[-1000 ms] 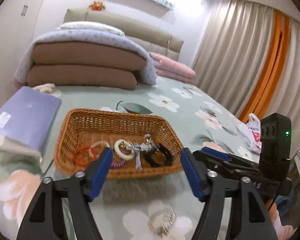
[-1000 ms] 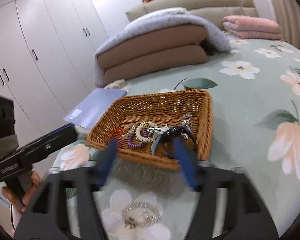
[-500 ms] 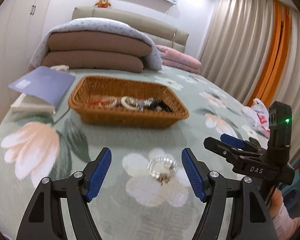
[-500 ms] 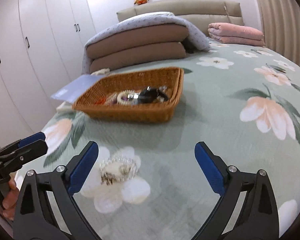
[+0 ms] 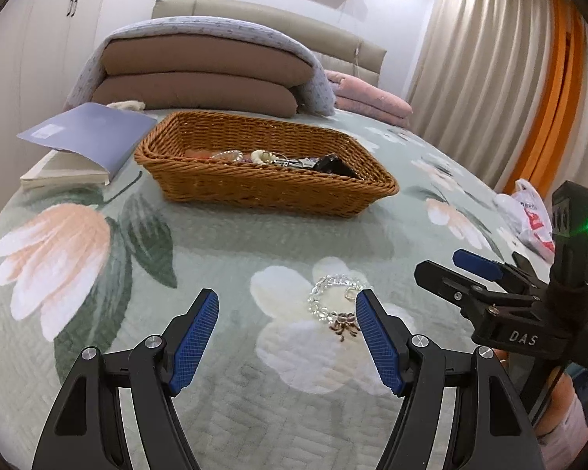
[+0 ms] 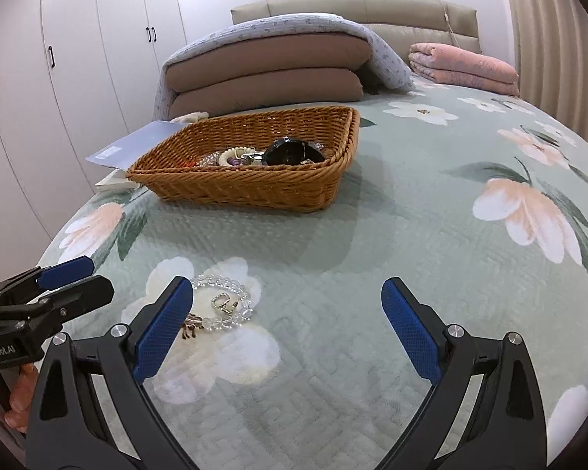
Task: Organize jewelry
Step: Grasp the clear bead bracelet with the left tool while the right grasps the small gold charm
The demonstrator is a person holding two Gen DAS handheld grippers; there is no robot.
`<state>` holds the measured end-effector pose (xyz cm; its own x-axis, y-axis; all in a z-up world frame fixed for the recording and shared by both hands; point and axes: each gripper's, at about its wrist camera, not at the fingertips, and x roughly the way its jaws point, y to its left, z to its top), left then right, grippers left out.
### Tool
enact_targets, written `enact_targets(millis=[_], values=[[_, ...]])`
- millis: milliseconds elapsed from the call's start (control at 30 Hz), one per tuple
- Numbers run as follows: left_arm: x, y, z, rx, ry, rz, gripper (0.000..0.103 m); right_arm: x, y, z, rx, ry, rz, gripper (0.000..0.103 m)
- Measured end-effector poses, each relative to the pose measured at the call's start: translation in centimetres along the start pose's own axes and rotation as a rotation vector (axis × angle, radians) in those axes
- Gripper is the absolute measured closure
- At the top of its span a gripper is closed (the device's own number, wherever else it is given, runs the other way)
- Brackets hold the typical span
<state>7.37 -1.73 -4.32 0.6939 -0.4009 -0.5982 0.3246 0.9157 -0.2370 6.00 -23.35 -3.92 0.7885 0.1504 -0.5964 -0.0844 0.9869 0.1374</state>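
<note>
A clear-bead bracelet (image 5: 335,301) with a small dark charm lay flat on a white flower print, lower centre-right of the left wrist frame. A brown wicker basket (image 5: 262,186) sat upright at upper centre, well apart, holding tangled jewelry (image 6: 254,155): pale beads, purple beads and a black piece.

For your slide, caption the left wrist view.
Open left gripper above a clear bead bracelet on the floral bedspread; wicker basket beyond.

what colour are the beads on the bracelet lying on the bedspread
Clear, colourless beads on the bracelet, with a small dark charm; best seen in the right wrist view.
</note>
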Motion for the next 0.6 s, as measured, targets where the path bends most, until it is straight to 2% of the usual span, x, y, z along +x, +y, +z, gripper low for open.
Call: enact_targets(millis=[167, 267, 333, 400, 500, 600], values=[[0.7, -0.3, 0.6, -0.004, 0.032, -0.055, 0.029, 0.6, -1.1, 0.4, 0.048, 0.021, 0.025, 0.005], [2.2, -0.8, 1.5, 0.023, 0.102, -0.038, 0.030, 1.0, -1.9, 0.5, 0.080, 0.042, 0.006, 0.005], [3.4, -1.1, 1.9, 0.042, 0.148, -0.035, 0.044, 1.3, -2.4, 0.6, 0.100, 0.059, 0.015, 0.005], [4.9, -1.2, 2.1, 0.039, 0.205, -0.056, 0.053, 1.5, -2.9, 0.6, 0.112, 0.074, 0.018, 0.005], [7.1, -1.7, 2.3, 0.071, 0.268, -0.052, 0.058, 1.9, -2.9, 0.5, 0.114, 0.088, 0.020, 0.005], [8.6, -2.5, 2.2, 0.105, 0.305, -0.032, 0.079, 2.0, -2.4, 0.5, 0.092, 0.090, 0.015, 0.005]])
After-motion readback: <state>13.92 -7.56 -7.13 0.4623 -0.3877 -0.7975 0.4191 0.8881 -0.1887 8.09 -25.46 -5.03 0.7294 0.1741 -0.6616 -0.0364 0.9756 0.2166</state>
